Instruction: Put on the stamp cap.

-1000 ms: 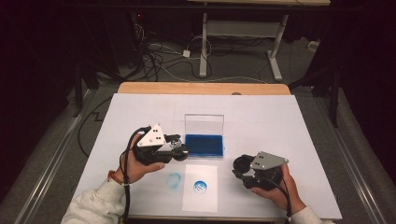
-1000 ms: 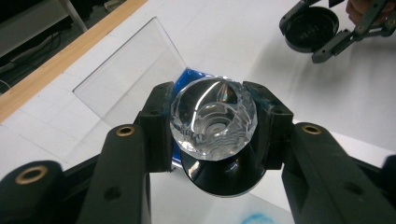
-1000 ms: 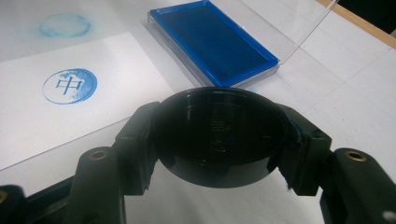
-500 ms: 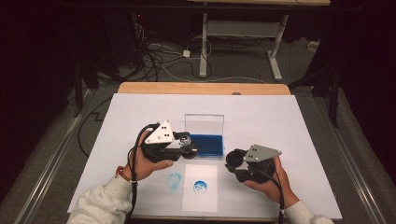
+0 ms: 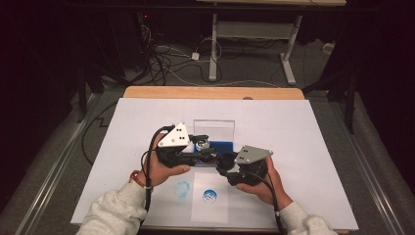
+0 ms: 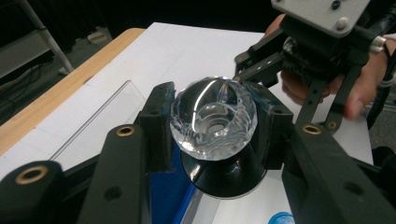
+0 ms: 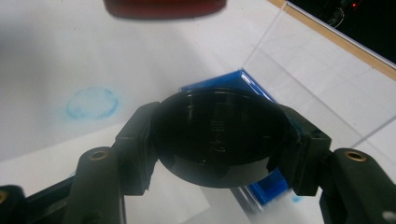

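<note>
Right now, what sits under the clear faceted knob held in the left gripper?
Directly beneath the clear faceted knob is a black round base, gripped by the right gripper. Below that lies the blue ink pad; the base covers most of it.

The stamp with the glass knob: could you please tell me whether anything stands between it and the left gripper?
Nothing visible does. The left gripper already has its jaws on either side of the glass knob, pressed against it. The right gripper is clasped around the black base beneath the knob, clear of the left gripper's hold.
</note>
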Available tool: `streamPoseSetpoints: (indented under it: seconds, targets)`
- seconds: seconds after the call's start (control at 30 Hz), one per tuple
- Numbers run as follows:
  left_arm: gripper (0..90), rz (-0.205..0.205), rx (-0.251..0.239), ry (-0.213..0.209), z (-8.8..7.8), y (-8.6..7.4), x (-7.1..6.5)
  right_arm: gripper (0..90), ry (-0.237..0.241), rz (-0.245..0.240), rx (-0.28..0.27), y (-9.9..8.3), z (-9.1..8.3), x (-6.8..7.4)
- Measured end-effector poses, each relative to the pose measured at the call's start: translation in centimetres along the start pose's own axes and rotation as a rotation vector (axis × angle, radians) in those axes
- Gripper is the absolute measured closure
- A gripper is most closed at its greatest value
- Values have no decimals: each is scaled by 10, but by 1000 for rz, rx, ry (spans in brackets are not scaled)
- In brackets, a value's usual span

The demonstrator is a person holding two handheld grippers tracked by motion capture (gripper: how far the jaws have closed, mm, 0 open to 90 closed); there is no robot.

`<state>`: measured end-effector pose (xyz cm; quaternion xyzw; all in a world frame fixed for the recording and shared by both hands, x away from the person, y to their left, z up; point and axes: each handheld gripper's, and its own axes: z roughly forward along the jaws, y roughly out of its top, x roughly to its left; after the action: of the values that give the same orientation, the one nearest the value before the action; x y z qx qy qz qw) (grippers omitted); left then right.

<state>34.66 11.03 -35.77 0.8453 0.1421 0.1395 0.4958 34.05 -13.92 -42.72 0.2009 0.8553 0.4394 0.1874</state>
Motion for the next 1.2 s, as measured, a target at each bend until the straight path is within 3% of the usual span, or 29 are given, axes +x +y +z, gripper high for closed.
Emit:
streamPoseSetpoints:
  seconds: [0.47, 0.93, 1.2]
  targets:
    - [551, 18, 1, -23, 12, 2, -5, 387, 48, 12, -55, 13, 17, 13]
    - [551, 24, 14, -26, 19, -3, -7, 386, 48, 23, -62, 12, 14, 11]
    - [551, 5, -14, -13, 24, -7, -9, 387, 54, 39, -72, 10, 15, 10]
